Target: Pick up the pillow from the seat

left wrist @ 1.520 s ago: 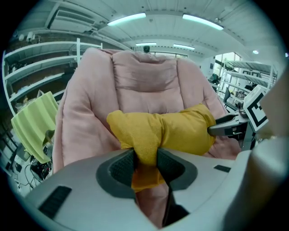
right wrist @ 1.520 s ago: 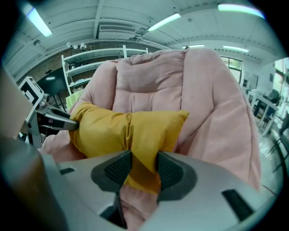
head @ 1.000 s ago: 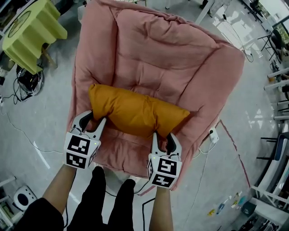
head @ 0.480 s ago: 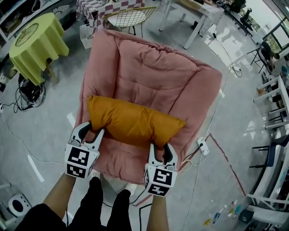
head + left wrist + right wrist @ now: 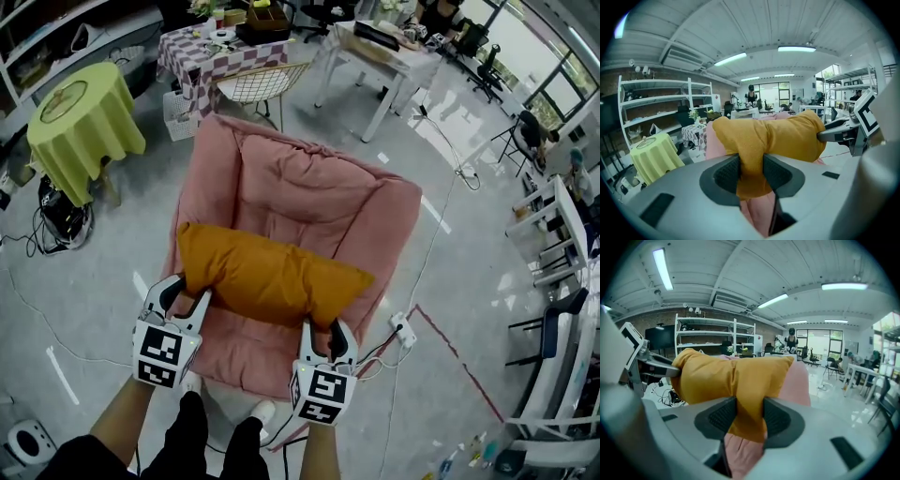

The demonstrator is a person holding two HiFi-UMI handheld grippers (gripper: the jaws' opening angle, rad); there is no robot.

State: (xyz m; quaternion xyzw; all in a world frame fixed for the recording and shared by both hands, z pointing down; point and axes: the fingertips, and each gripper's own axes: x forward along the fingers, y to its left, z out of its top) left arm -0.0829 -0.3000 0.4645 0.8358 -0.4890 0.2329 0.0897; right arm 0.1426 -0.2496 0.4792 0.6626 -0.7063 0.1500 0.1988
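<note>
Left gripper (image 5: 185,298): clamped on the left end of the orange pillow (image 5: 267,277), my fingers (image 5: 725,174) pinching a fold of its fabric between them. Right gripper (image 5: 326,330): clamped likewise on the pillow's right end, fingers (image 5: 723,416) pressed into the cloth. The pillow hangs crosswise between both grippers, over the front part of the pink padded seat (image 5: 300,183). I cannot tell whether pillow and seat cushion touch. A round table under a yellow-green cloth (image 5: 84,122) stands well apart, to the left.

A lime-draped round table (image 5: 80,122) stands left of a checkered table (image 5: 192,52) and, seemingly, a wire chair (image 5: 255,84).
</note>
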